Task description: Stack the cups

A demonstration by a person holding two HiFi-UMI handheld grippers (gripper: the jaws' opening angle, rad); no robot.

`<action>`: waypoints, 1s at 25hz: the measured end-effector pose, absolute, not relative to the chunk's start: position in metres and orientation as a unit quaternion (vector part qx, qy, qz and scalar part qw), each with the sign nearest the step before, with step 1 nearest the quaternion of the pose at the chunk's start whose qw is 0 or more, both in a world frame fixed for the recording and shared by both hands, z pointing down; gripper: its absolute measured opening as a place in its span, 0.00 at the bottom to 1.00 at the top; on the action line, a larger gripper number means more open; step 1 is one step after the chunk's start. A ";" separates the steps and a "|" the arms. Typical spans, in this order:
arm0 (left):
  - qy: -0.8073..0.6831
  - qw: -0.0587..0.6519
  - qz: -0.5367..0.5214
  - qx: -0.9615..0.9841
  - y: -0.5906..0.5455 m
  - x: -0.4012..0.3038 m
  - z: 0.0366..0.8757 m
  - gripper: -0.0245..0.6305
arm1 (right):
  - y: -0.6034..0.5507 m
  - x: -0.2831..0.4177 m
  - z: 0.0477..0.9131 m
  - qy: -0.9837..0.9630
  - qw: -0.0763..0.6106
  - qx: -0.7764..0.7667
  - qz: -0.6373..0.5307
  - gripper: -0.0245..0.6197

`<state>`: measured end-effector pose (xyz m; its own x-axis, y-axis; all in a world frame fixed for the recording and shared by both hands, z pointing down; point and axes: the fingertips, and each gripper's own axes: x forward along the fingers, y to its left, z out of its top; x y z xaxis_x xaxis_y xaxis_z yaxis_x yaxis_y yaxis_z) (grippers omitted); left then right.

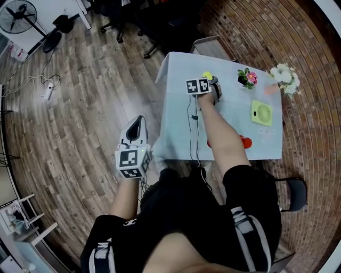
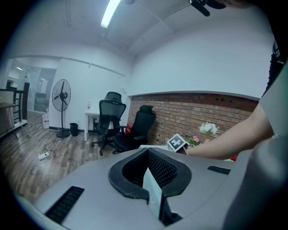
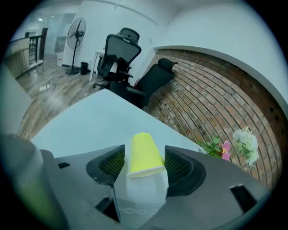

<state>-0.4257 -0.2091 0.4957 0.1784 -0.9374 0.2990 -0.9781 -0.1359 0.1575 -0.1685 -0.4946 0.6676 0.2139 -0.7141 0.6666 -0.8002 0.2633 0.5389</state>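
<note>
Right gripper view: yellow cup (image 3: pixel 143 152) loose between parted right tongs (image 3: pixel 145 164); left tongs (image 2: pixel 150 173) closed, empty. Centre it, then squeeze gently.

Office room: brick wall (image 3: pixel 211 90), wood-plank floor (image 1: pixel 96 106).
The floor spreads left of the pale blue table (image 1: pixel 181 106) and the brick wall runs along its right side. Black office chairs (image 1: pixel 128 21) stand beyond its far end, a standing fan (image 1: pixel 18 16) farther left, and a strip light (image 2: pixel 110 12) overhead.

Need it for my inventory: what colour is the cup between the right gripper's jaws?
Yellow-green cup; right gripper view shows it best.
</note>
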 end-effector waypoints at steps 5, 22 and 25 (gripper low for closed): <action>-0.649 0.171 0.062 0.739 -0.211 -0.444 0.508 0.04 | -0.512 -0.156 0.690 -0.588 0.576 0.568 0.020 0.47; -0.648 0.145 0.046 0.746 -0.194 -0.438 0.479 0.04 | -0.489 -0.178 0.608 -0.638 0.447 0.626 0.019 0.44; -0.646 0.130 0.037 0.751 -0.189 -0.432 0.462 0.04 | -0.469 -0.197 0.555 -0.678 0.344 0.649 0.020 0.44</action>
<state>-0.4318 -0.1889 0.4616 0.1623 -0.9613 0.2226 -0.9803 -0.1315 0.1471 -0.1970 -0.4691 0.5552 0.0803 -0.8667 0.4923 -0.8940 0.1558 0.4201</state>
